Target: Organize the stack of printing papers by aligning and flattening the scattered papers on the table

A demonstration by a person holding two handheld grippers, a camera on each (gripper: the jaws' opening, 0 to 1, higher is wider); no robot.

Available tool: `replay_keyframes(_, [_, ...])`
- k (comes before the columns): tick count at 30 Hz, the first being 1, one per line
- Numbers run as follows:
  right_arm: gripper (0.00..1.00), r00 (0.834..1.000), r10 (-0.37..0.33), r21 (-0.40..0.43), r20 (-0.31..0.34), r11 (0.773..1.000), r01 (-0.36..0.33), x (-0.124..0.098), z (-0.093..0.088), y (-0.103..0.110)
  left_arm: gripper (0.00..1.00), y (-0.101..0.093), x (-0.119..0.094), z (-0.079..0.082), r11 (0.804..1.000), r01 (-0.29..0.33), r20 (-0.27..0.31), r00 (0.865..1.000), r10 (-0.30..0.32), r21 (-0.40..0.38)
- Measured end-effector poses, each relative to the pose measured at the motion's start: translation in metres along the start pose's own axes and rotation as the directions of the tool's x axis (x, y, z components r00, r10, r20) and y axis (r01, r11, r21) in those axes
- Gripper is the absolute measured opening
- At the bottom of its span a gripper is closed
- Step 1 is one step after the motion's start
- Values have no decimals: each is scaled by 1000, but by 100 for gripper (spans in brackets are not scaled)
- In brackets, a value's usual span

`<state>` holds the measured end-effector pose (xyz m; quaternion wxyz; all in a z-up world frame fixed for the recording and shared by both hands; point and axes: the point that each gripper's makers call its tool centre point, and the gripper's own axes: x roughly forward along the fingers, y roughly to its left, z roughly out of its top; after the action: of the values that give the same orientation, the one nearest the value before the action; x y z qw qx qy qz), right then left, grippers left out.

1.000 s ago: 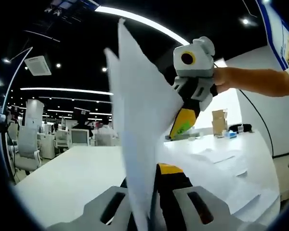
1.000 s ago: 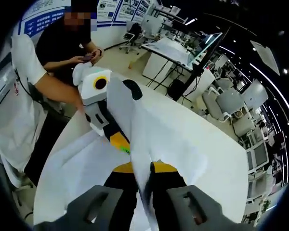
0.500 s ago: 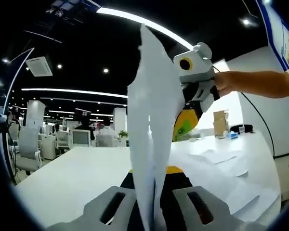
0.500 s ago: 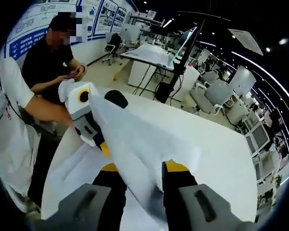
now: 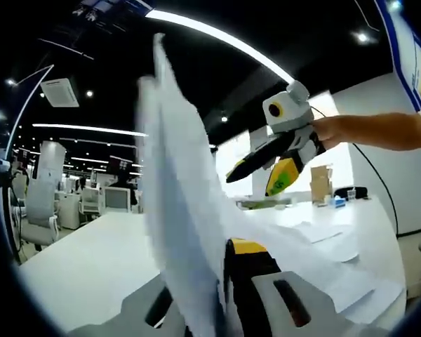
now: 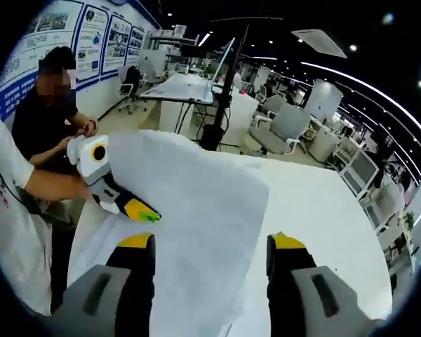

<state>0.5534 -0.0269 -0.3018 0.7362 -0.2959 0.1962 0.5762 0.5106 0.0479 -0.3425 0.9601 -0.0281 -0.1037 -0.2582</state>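
Since half a second ago the right gripper has let go of the paper stack; its jaws now stand wide apart, with the sheets lying loose between them. From the left gripper view this gripper hangs at 2 o'clock, spread and apart from the paper. The left gripper keeps its jaws pressed on the lower edge of the stack, which rises tilted toward 11 o'clock. More sheets lie flat on the white table at 4 o'clock.
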Motion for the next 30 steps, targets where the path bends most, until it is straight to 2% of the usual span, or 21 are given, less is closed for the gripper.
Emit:
replay_keyframes(7, [66,1000,-13,48,17,999,12,-5,-10,-4,6,-1,0,1,1000,8,7,1000,-8,-5])
replay_keyframes(10, [70,999,-17,84,49,996,12,-6,-19,-9,6,-3,-1,4,1000,20,21,1000,-19,-15])
replay_keyframes(14, [72,997,-19,91,80,996,12,-2,-21,-12,6,-8,0,8,999,42,36,999,-41,-31])
replay_keyframes(18, [71,989,21,148,147,988,-43,1,-19,-7,6,-15,1,18,996,83,79,994,-80,-42])
replay_keyframes(22, [70,984,18,130,178,991,-41,2,-21,-3,6,-21,2,21,991,120,89,989,-114,-64])
replay_keyframes(25, [67,971,41,169,234,982,-83,1,-16,1,6,-30,4,19,984,164,75,985,-158,-73])
replay_keyframes(28, [67,952,46,184,302,977,-106,-3,-13,4,6,-41,10,28,974,212,69,976,-207,-75])
replay_keyframes(30, [67,943,51,188,328,975,-118,-7,-13,6,6,-46,14,35,971,234,60,971,-231,-50])
